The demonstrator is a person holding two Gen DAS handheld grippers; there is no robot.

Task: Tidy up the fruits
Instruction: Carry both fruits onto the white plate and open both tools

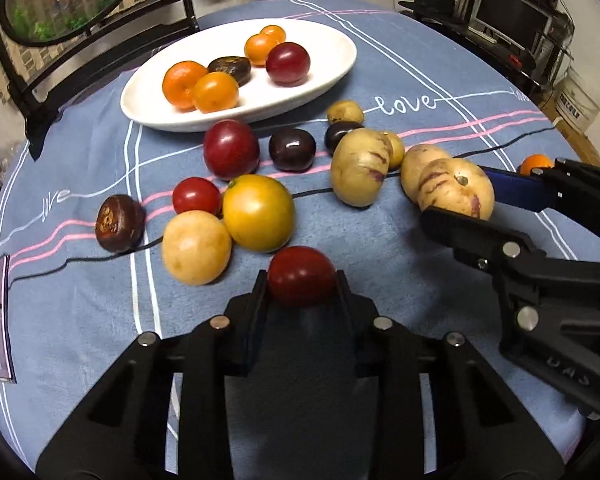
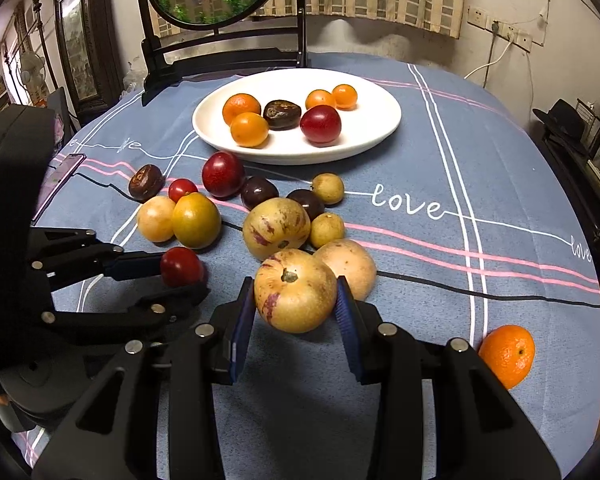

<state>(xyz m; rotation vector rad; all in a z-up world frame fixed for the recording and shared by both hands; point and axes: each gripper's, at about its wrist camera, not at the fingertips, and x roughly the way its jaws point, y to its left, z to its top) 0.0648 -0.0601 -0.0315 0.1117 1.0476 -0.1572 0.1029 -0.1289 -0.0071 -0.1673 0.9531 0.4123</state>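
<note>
Near the front edge of the blue striped tablecloth [image 2: 480, 184], the left gripper [image 1: 302, 284] has its fingers drawn in tight on a small round red tomato [image 1: 302, 276], and the right gripper [image 2: 296, 304] clamps its blue-padded fingers on a pale yellow pepino melon with purple streaks [image 2: 295, 290]. Just behind that melon, touching it, lies a second pale round fruit [image 2: 352, 262], with another streaked melon [image 2: 276, 226] beyond. Left of these, a yellow-orange round fruit [image 2: 196, 220] and a pale peach-coloured one [image 2: 155, 218] touch each other, close beyond the tomato. Toward the far edge sits a white oval plate [image 2: 376, 136] holding oranges, a red plum and a dark brown fruit. A lone orange [image 2: 507, 354] lies near the right edge, with bare cloth around it.
</note>
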